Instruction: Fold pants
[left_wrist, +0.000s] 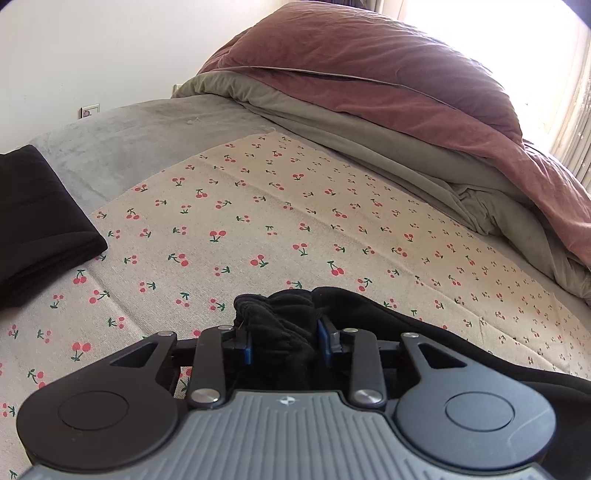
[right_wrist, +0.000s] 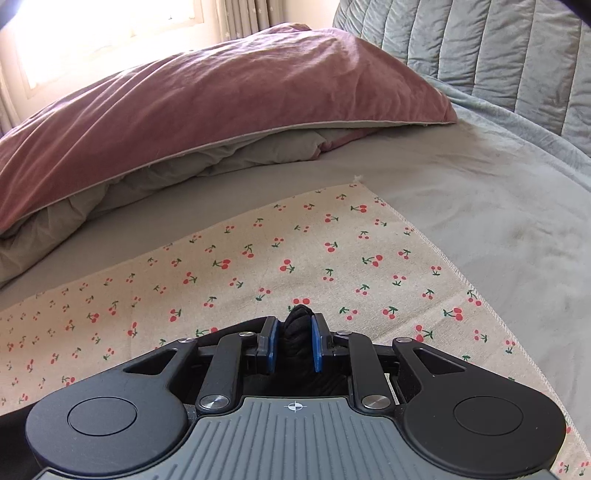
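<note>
1. Bedding formed the work surface: a grey bed sheet (left_wrist: 122, 136) carried one cherry-print cloth (left_wrist: 258, 206), spread flat.
2. Left-wrist view, left side: one folded black garment (left_wrist: 40, 221) lay across the cloth's left edge, partly on the grey sheet, well apart from the gripper.
3. Left-wrist view, centre: the cloth lay bare from the gripper to its far edge, giving open room ahead.
4. Left-wrist view, right side: one rolled duvet, pink (left_wrist: 369, 74) over a grey-green lining, ran along the cloth's far and right edges and touched the right edge.
5. The left gripper (left_wrist: 284, 334) was clenched on a bunched part of the black pants (left_wrist: 280, 314); both blue pads (left_wrist: 246, 349) pressed the fabric. More of the pants trailed to the right along the cloth's near edge.
6. Right-wrist view, left side: the duvet (right_wrist: 221, 85) sat beyond a strip of bare sheet, clear of the cloth's far edge (right_wrist: 258, 221).
7. Right-wrist view, centre: the right gripper (right_wrist: 295, 343) was clenched on a narrower fold of the pants (right_wrist: 297, 325), held between its two blue pads (right_wrist: 317, 345).
8. Right-wrist view, right side: the cloth's hemmed right edge ran diagonally; bare grey sheet (right_wrist: 498, 229) lay past it, with one quilted headboard (right_wrist: 480, 40) behind.
9. Count: two grippers, one pair of pants gripped at two points, one folded garment, one cloth, one duvet.
</note>
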